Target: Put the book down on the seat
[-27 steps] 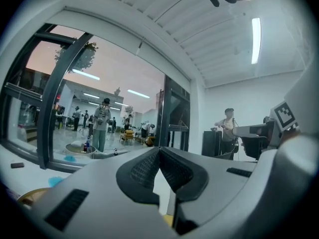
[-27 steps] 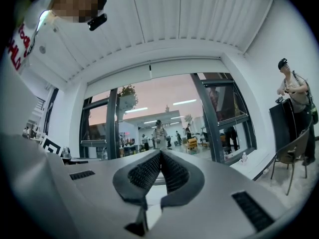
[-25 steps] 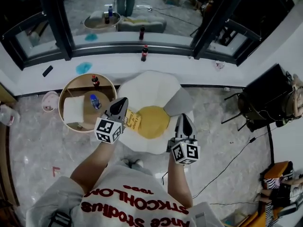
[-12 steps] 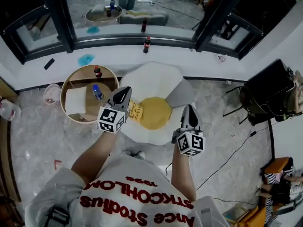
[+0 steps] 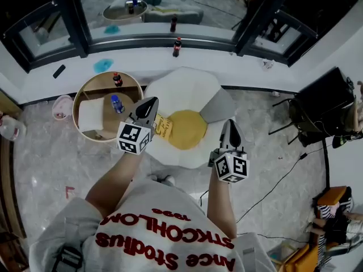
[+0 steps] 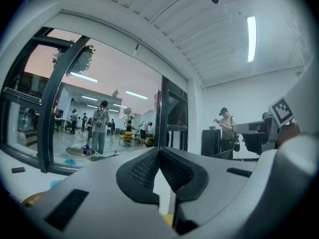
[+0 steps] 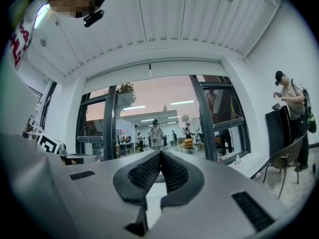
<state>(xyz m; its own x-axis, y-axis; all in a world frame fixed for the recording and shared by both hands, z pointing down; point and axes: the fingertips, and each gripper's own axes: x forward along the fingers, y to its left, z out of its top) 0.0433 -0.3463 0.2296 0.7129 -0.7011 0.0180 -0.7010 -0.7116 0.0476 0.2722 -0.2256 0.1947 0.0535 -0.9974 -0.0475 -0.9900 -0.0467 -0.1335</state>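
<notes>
My left gripper (image 5: 148, 106) is clenched on the yellow book (image 5: 163, 130), which hangs just below its jaws. The seat (image 5: 181, 92) lies beneath and ahead. I'd lower until the book rests flat, then release. My right gripper (image 5: 230, 128) is closed and empty.

Studio lounge: glass wall (image 5: 215, 16), armchair (image 5: 182, 90), side table (image 5: 105, 124)

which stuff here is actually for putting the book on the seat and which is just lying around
For the job:
book, held in the left gripper
yellow seat cushion of the white chair

Just lying about:
round side table
blue bottle on it
sill bottle
black chair
</notes>
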